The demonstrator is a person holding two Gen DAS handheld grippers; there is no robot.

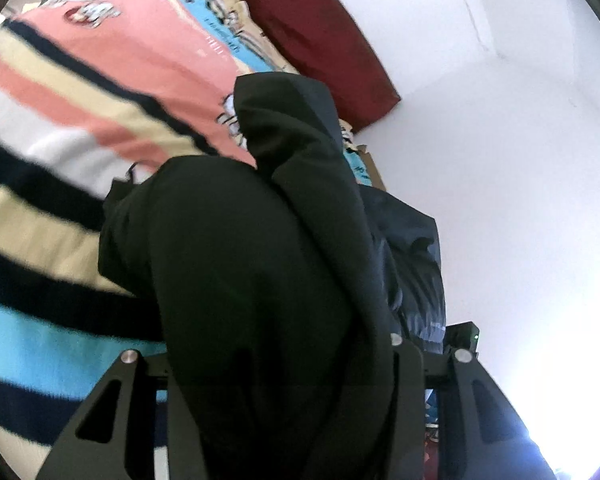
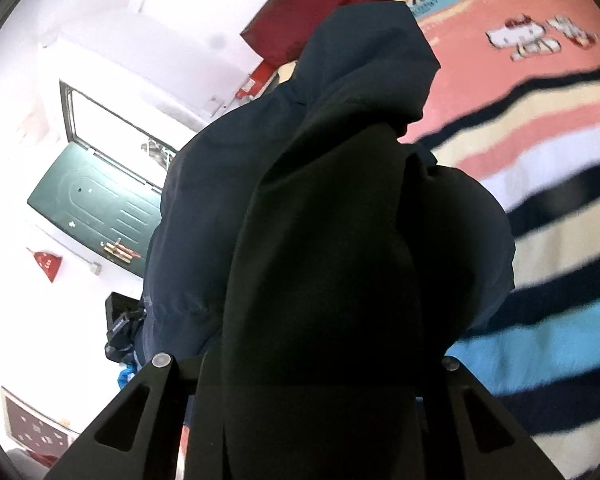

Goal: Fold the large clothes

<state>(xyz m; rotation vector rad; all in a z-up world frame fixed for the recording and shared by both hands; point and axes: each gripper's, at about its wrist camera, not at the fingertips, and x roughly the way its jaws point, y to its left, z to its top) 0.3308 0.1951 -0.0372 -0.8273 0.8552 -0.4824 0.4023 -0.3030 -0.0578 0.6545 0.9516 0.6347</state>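
Both the left tool [image 1: 284, 380] and right tool [image 2: 316, 380] grip the dark jacket [image 2: 340, 200] above the striped blanket [image 1: 40, 200]; its bulk could slip from either grip.

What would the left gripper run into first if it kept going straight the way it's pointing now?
The dark garment itself: it is bunched between the left gripper's fingers and fills the line ahead. Beyond it, probably the striped blanket on the bed, though depth there is hard to judge.

Right gripper [image 2: 300, 364] clamps dark garment [image 2: 320, 220] — above striped blanket [image 2: 548, 264].
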